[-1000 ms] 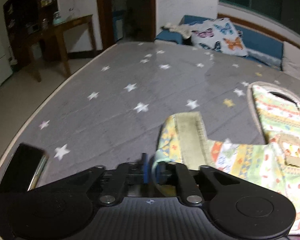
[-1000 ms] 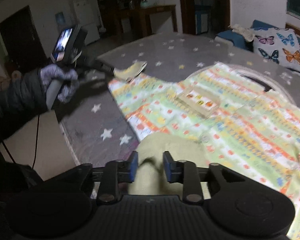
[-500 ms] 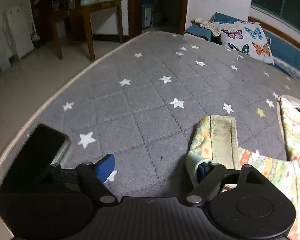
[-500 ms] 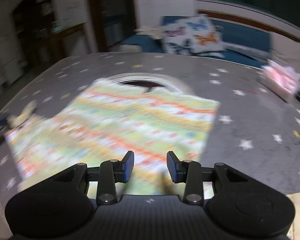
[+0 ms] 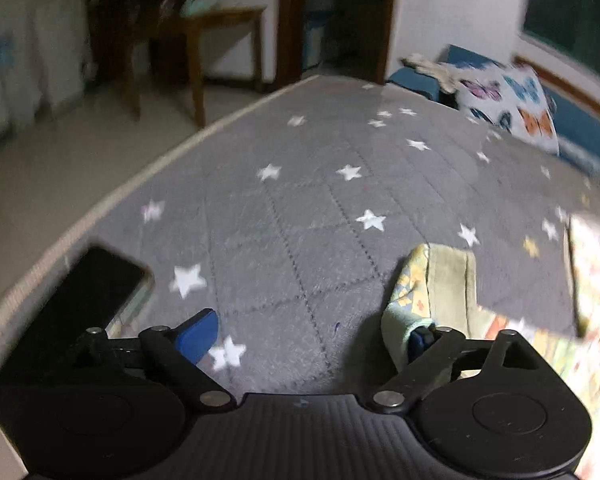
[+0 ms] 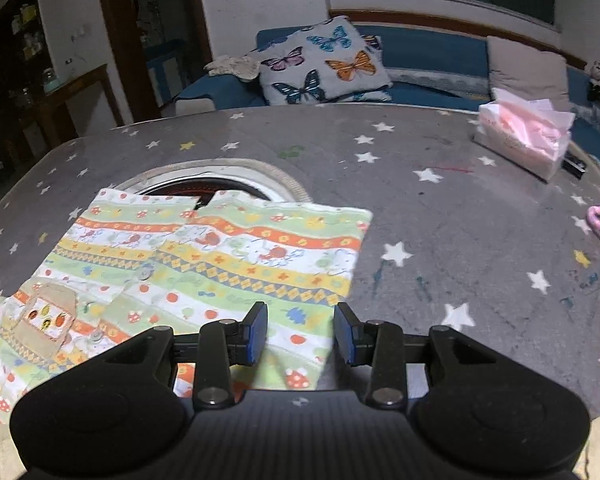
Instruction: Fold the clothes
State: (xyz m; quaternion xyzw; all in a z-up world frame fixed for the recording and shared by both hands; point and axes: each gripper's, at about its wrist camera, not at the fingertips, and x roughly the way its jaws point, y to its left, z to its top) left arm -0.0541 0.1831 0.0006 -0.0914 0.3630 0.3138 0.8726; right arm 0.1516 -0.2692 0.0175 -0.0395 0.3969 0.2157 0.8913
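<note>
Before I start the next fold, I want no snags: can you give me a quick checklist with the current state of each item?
1. Left tongs open, holding nothing: ok.
2. Sleeve clear of the left tongs: not ok, its cuff touches the right finger.
3. Right tongs open above the shirt hem: ok.
4. Shirt body lying flat: ok.
5. Phone away from the shirt: ok.
6. Tissue pack off the cloth: ok.

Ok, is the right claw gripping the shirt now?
No, the right claw is open above the shirt, with nothing held between its pads.
</note>
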